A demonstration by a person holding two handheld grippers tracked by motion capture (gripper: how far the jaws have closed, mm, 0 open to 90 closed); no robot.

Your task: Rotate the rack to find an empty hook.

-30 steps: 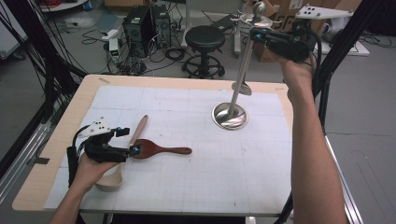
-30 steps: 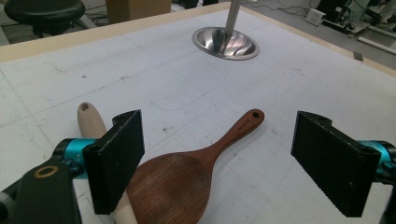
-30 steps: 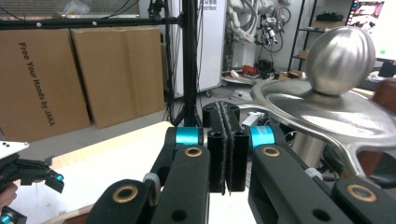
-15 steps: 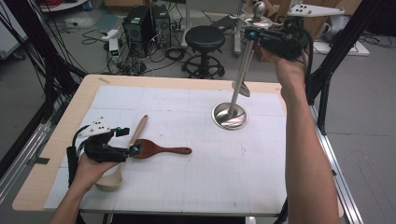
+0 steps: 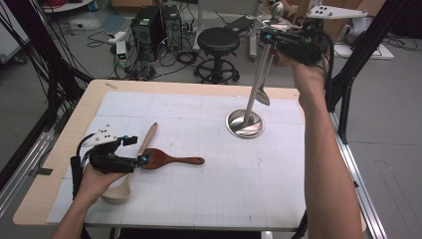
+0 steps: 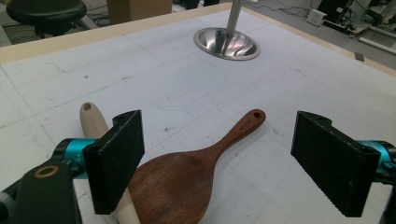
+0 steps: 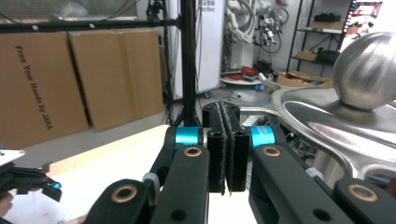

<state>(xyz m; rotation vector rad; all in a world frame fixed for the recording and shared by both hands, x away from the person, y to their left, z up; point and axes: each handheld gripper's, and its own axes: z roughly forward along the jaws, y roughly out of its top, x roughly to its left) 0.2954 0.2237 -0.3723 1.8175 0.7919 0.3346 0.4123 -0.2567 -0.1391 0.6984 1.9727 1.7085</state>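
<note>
Cables, computer towers and a black stool [image 5: 218, 41] crowd the floor beyond the table [image 5: 59, 169], whose top carries a white gridded mat [image 5: 224, 184].

Near the mat's 8 o'clock edge, the left tongs [image 5: 133, 151] rest low over the table in the person's left hand [image 5: 97, 175], jaws spread wide with nothing pressed between them. In the left gripper view a dark wooden spatula [image 6: 187, 172] lies flat between the two black pads, its blade close to the camera and its handle running away toward 1 o'clock, ending in a small hanging hole. A pale wooden spoon [image 6: 95, 128] lies just beside the spatula at its 9 o'clock side, its handle passing under the left-hand pad; in the high view its bowl sits by the left hand.

Toward 2 o'clock on the mat stands a metal utensil stand [image 5: 245, 123]: a round dished base with a slim pole rising from it and a ball on top. The right tongs [image 5: 266, 37] are held high beside the top of that pole, at the upper end of the raised right forearm. In the right gripper view their pads are pressed flat together, empty, with the stand's ball and upper dish just to their right at 2 o'clock.
</note>
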